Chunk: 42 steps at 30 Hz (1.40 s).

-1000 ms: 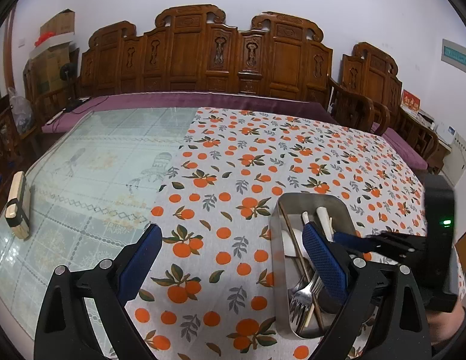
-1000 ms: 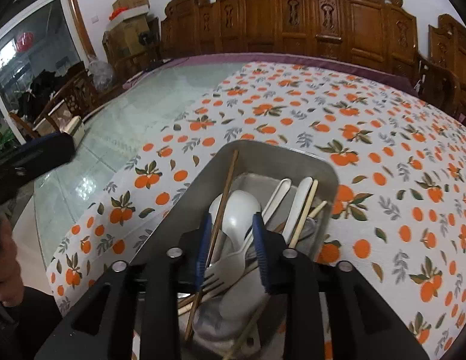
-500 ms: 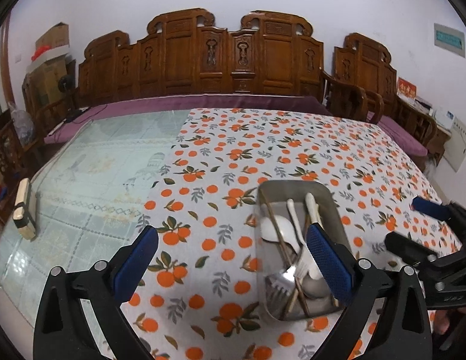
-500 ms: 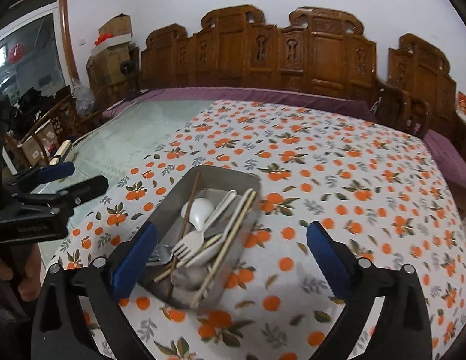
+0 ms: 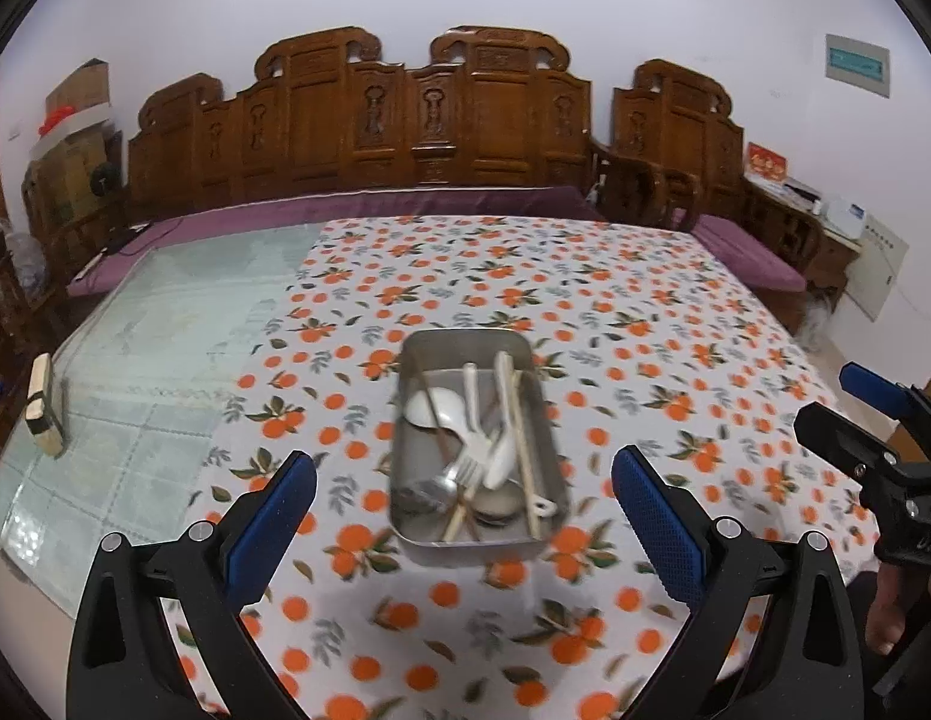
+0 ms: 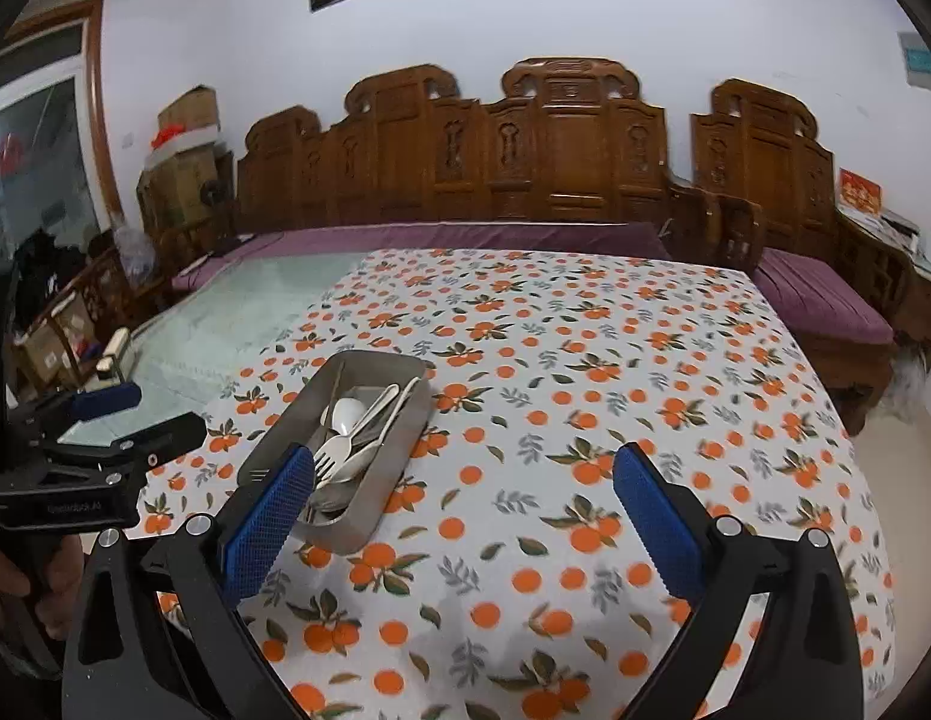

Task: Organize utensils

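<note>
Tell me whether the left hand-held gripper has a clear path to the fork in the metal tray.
Probably yes: the left hand-held gripper is open above the metal tray, nothing between, though the fork lies tangled among spoons and chopsticks.

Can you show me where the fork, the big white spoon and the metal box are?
fork (image 5: 465, 468), left wrist view, on its tines.
big white spoon (image 5: 429, 408), left wrist view, on its bowl.
metal box (image 5: 465, 549), left wrist view, on its near wall.

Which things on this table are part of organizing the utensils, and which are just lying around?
Part of the job:
metal tray
white spoons
fork
chopsticks
left gripper, open
right gripper, open

Just lying about:
wooden block on the glass
orange-print tablecloth
</note>
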Each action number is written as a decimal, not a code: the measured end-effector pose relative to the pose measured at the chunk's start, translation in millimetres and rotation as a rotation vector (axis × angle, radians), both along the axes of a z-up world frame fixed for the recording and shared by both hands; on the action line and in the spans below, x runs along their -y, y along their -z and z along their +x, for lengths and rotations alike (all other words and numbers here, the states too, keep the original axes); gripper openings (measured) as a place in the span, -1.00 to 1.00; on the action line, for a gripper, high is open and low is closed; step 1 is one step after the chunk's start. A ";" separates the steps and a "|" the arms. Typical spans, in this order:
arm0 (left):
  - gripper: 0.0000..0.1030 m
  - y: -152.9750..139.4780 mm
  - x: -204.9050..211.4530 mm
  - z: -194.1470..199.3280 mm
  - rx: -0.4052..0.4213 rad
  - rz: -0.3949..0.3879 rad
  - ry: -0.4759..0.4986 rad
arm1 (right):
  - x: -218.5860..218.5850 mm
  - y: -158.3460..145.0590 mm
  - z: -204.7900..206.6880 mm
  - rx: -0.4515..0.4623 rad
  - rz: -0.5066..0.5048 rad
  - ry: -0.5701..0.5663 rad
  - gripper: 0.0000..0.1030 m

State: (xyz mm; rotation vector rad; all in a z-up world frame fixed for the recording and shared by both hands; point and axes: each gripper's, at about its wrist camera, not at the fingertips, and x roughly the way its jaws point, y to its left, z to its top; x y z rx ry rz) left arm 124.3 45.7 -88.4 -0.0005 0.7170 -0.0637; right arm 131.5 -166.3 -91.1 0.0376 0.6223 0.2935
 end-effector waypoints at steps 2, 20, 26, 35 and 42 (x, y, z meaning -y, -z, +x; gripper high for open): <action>0.85 -5.5 7.4 -8.8 0.009 0.003 0.007 | 8.9 -4.4 -10.0 0.013 0.000 0.019 0.95; 0.85 -82.8 42.9 -71.7 0.158 0.018 0.023 | 47.7 -79.0 -81.3 0.175 0.032 0.100 0.95; 0.85 -113.9 46.2 -90.9 0.225 0.018 0.013 | 47.6 -106.5 -104.3 0.239 0.047 0.090 0.95; 0.85 -134.6 45.0 -110.9 0.271 0.010 0.017 | 47.2 -126.9 -123.7 0.295 0.041 0.091 0.95; 0.85 -134.2 45.2 -113.5 0.278 0.013 0.014 | 46.4 -123.2 -120.9 0.287 0.037 0.091 0.95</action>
